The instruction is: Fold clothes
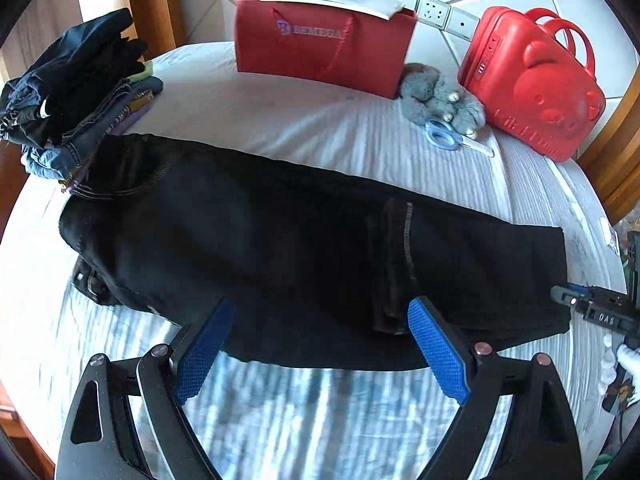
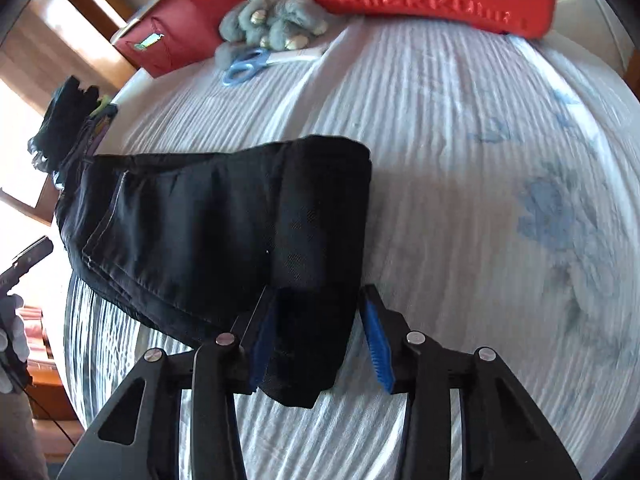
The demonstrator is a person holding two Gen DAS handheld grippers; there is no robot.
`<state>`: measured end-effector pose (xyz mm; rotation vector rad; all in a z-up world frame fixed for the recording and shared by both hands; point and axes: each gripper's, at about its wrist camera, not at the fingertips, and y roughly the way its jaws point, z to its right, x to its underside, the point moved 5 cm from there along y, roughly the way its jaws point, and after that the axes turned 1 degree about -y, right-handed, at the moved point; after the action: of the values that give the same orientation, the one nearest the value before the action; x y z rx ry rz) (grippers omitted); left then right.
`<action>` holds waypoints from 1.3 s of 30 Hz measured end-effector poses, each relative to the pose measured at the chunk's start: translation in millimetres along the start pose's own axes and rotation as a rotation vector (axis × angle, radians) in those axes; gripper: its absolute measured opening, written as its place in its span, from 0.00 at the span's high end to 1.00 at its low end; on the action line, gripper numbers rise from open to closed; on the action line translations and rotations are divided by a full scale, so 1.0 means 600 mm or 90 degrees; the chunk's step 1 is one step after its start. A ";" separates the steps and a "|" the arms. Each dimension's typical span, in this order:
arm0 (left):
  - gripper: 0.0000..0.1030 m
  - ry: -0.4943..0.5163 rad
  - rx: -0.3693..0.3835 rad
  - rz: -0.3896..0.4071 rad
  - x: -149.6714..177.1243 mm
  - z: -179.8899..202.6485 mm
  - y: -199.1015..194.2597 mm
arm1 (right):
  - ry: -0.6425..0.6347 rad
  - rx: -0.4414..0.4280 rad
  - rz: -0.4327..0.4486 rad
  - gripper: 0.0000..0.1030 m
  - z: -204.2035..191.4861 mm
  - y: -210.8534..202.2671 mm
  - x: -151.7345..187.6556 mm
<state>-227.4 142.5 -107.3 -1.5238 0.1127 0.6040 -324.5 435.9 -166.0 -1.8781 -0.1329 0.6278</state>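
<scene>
A pair of black jeans [image 1: 280, 248] lies folded lengthwise across the white ribbed cloth, waistband at the left, folded leg end at the right. My left gripper [image 1: 320, 320] is open at the jeans' near edge, its blue pads on either side of the cloth edge. My right gripper [image 2: 320, 340] is open around the folded end of the jeans [image 2: 224, 224], which lies between the pads. The right gripper also shows in the left wrist view [image 1: 592, 308] at the jeans' right end.
A stack of folded dark clothes [image 1: 76, 92] sits at the far left. A red paper bag [image 1: 324, 44], a grey plush toy [image 1: 436, 96], blue scissors [image 1: 448, 138] and a red bear-shaped case [image 1: 536, 88] stand along the back. Wooden frame edges surround the table.
</scene>
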 end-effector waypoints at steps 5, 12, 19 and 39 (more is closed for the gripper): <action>0.11 -0.007 -0.036 -0.002 0.023 0.085 0.007 | -0.079 -0.059 0.021 0.60 -0.011 -0.046 -0.007; 0.11 -0.054 -0.020 0.012 0.083 0.200 -0.006 | -0.229 -0.069 0.022 0.60 0.007 -0.089 -0.031; 0.11 -0.152 -0.036 0.022 0.134 0.312 0.010 | -0.391 -0.124 0.006 0.60 0.035 -0.103 -0.063; 0.10 -0.454 -0.219 0.028 0.134 0.423 0.090 | -0.800 -0.320 -0.005 0.45 0.037 0.015 -0.091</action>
<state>-257.6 404.3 -172.3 -1.5442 -0.5266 1.2126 -383.8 430.3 -160.3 -1.6426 -1.1844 1.8126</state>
